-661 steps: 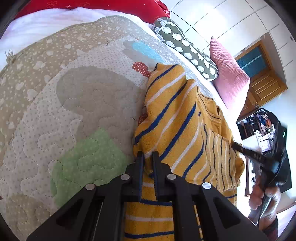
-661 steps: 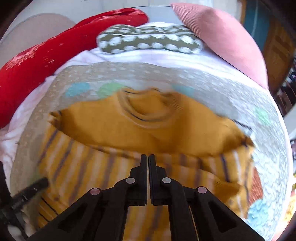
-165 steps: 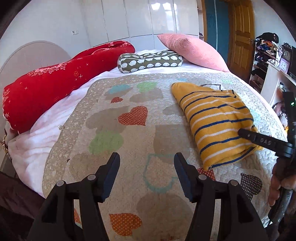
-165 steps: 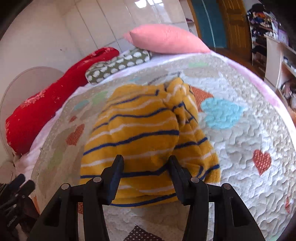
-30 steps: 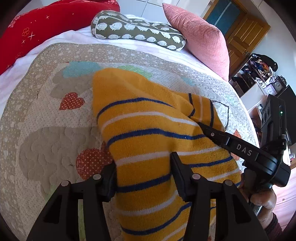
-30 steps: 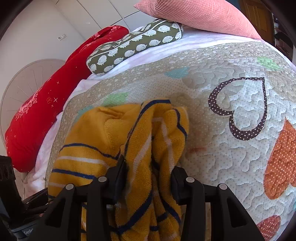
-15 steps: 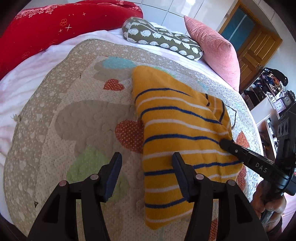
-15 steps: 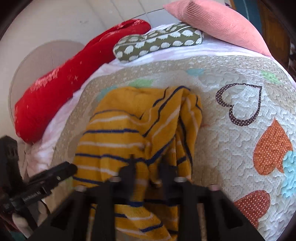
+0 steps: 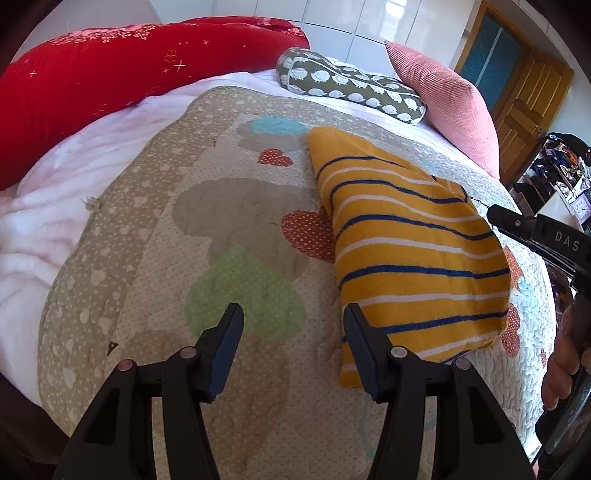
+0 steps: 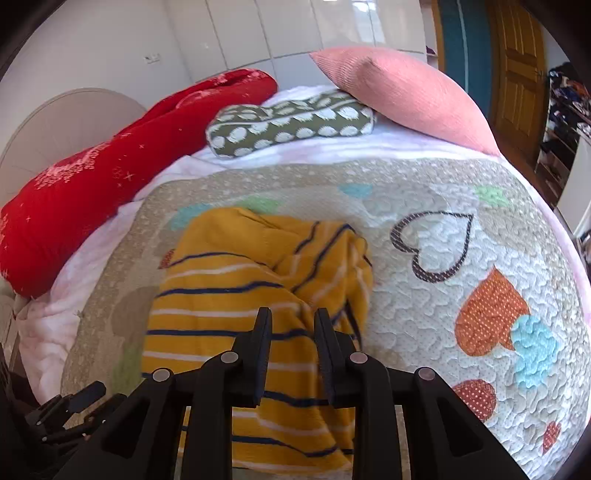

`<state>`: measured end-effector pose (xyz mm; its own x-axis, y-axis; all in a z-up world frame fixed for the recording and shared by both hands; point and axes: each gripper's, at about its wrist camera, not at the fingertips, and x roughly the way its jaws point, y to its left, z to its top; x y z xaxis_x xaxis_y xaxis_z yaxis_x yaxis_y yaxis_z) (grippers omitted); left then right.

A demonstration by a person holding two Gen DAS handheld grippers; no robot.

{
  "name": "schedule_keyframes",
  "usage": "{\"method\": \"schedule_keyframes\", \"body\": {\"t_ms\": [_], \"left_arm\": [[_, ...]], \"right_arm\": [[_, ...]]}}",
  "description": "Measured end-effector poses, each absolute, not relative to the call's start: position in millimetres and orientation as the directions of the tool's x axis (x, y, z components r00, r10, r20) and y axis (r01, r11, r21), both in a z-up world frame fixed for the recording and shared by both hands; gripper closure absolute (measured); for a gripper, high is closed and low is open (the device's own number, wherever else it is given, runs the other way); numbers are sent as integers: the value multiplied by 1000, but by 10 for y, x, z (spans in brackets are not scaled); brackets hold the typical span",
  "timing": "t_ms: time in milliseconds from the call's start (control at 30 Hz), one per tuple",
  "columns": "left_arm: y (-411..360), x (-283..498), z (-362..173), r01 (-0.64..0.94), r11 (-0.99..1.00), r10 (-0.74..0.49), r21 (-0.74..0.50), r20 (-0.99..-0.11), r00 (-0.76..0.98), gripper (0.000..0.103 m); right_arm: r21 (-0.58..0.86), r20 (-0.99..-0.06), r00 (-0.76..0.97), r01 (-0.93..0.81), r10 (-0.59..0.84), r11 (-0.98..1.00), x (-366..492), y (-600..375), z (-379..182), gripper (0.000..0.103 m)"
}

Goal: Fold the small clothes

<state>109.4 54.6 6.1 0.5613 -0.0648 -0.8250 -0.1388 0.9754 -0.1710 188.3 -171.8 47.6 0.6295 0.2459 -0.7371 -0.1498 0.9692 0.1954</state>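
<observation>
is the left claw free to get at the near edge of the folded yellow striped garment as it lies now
Probably yes: the left claw is open and empty, and the folded yellow striped garment lies just beside it, nothing between.

We are in a home bedroom. We see a bed spread with a quilted heart-patterned coverlet (image 9: 155,236), a red bolster (image 9: 92,74), a hedgehog-print pillow (image 9: 351,88) and a pink corduroy cushion (image 9: 443,96) at its head, glossy white wardrobe doors (image 10: 295,26), a wooden door (image 10: 521,74), and cluttered shelves (image 9: 561,162) beside it.

Left gripper (image 9: 291,332) open, empty; right gripper (image 10: 291,332) narrow, jaws just reopening, empty.
</observation>
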Motion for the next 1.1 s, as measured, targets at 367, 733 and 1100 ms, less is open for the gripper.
{"method": "schedule_keyframes", "body": {"t_ms": [367,733,1100], "left_arm": [[618,488,384,-220,975,123,-35,-737,665,29],[276,-132,856,-294,955,265,34,-544,797,6],[-67,-880,1140,-326,938,346,118,-387,855,0]], "right_arm": [[589,-703,529,59,475,806,2174,-2242,-156,77],[212,-658,743,26,123,977,548,-2382,430,48],[44,-384,921,90,-67,995,-618,-2234,834,11]]}}
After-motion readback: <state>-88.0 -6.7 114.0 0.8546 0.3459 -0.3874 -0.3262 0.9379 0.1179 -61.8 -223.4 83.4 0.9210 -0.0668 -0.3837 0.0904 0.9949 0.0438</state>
